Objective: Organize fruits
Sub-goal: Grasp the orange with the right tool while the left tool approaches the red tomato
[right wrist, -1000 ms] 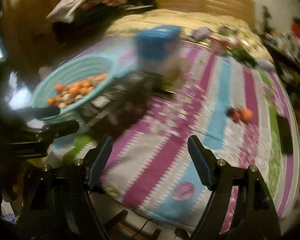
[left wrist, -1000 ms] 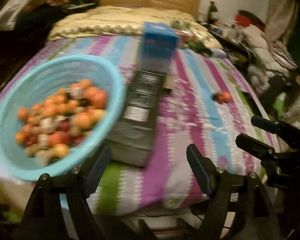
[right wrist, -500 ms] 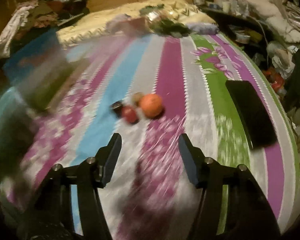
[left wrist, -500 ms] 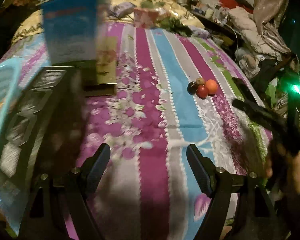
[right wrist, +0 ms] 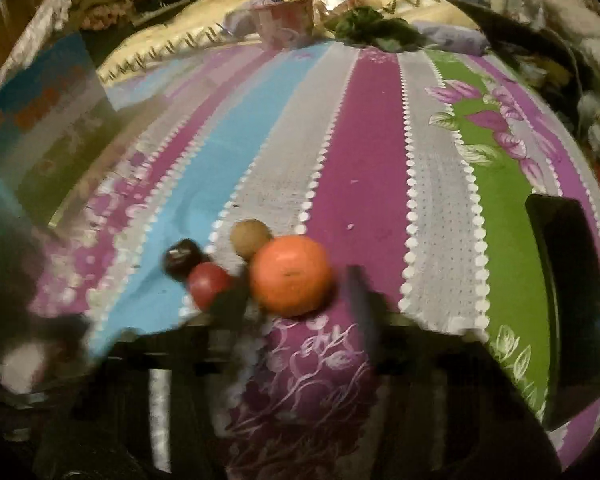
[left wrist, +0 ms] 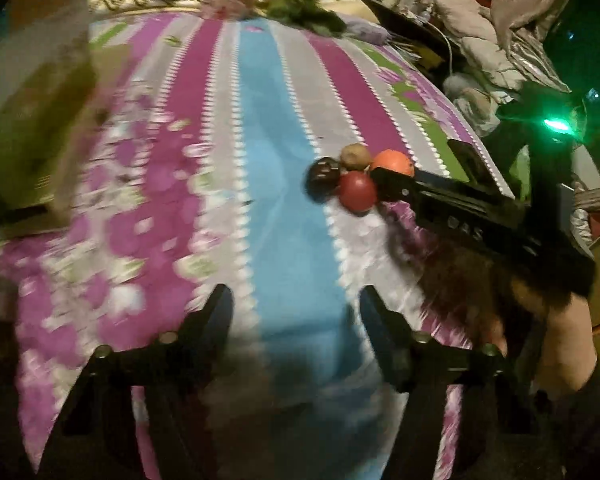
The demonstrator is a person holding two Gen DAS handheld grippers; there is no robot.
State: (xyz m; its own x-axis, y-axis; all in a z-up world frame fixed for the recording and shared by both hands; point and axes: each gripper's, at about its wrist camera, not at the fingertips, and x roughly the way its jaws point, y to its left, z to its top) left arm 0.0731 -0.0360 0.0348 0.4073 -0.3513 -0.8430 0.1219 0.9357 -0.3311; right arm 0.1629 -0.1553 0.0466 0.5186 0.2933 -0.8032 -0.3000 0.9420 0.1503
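From the left wrist we look along a bed (left wrist: 284, 240) covered in a striped purple, blue and grey spread. Our left gripper (left wrist: 296, 312) sits low over the near edge, its fingers spread wide with nothing between them. Toward the right edge of the bed lies a tight cluster of four fruits: an orange (left wrist: 394, 162), a red fruit (left wrist: 357, 192), a dark fruit (left wrist: 323, 176) and a brownish one (left wrist: 355, 155), all touching. Our right gripper (left wrist: 384, 184) reaches in from the right, its tip against the orange and the red fruit. From here we cannot tell how its jaws stand.

From the right wrist the orange (right wrist: 291, 276) fills the middle, the red fruit (right wrist: 208, 285) just to its left, the dark fruit (right wrist: 182, 258) and brown fruit (right wrist: 250, 238) behind. The right gripper (right wrist: 296, 300) has its blurred fingers apart, one on each side of the orange, not yet pressing it. A black phone (right wrist: 568, 300) lies by the right edge.

We judge the step to be picking the orange. Next we need to close squarely on it without nudging its neighbours, which could roll.
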